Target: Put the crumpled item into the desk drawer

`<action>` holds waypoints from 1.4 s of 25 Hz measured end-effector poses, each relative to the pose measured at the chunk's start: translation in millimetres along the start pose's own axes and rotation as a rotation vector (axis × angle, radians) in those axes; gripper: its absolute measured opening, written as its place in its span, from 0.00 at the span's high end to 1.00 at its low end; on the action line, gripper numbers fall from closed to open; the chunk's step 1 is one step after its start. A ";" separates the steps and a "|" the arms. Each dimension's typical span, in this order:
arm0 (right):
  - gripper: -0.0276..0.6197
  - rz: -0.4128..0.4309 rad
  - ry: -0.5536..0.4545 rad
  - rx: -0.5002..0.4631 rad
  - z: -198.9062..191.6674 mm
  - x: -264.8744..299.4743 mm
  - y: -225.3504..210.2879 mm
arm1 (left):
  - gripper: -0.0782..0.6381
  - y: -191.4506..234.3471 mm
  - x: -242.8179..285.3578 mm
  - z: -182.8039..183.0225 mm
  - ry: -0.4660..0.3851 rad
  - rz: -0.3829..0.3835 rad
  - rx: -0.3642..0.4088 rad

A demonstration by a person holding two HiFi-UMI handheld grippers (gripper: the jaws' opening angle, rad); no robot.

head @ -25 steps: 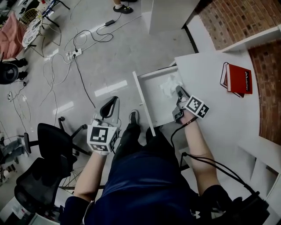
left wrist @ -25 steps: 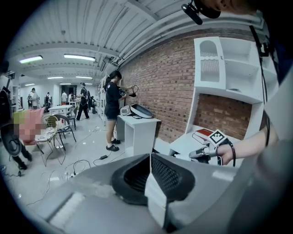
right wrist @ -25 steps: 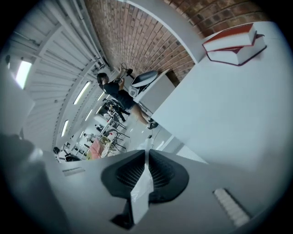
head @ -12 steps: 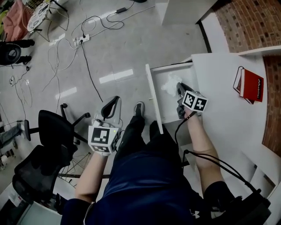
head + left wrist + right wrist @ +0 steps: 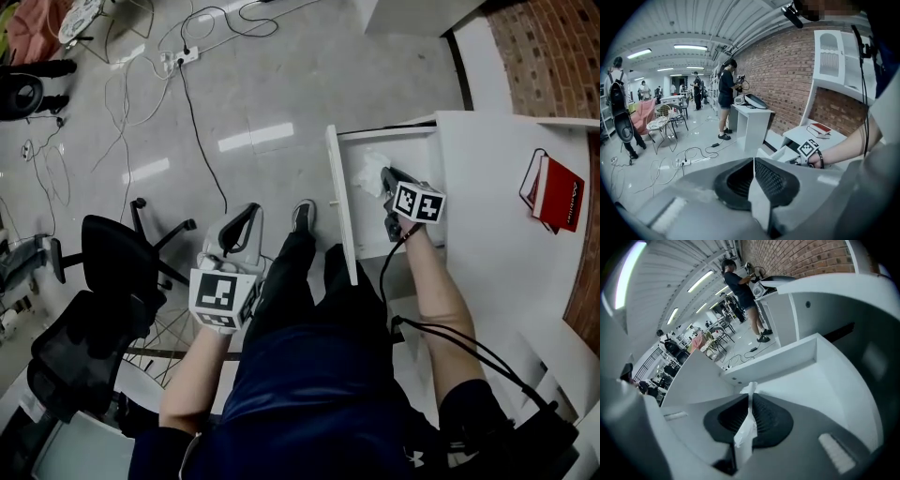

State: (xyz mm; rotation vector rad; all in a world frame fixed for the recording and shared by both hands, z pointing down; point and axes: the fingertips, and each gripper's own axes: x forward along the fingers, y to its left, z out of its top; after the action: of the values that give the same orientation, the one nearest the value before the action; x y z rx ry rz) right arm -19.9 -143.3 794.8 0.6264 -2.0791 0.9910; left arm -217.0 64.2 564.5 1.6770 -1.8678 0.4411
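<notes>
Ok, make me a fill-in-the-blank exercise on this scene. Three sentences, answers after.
1. The right gripper is shut on the crumpled paper, above the open ____.
2. The left gripper has its jaws together with ____ between them.
3. The book lying on the desk is ____.

Missing words: drawer; nothing; red.
</notes>
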 end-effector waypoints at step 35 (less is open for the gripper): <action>0.83 0.016 -0.221 -0.093 48.4 -88.3 34.0 | 0.87 -61.7 36.2 72.9 -0.108 -0.118 0.118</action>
State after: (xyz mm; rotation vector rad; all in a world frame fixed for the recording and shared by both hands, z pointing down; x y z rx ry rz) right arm -9.0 -152.7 689.4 0.6994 -2.3121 0.8601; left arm -172.7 -17.4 522.1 1.9132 -1.8374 0.4267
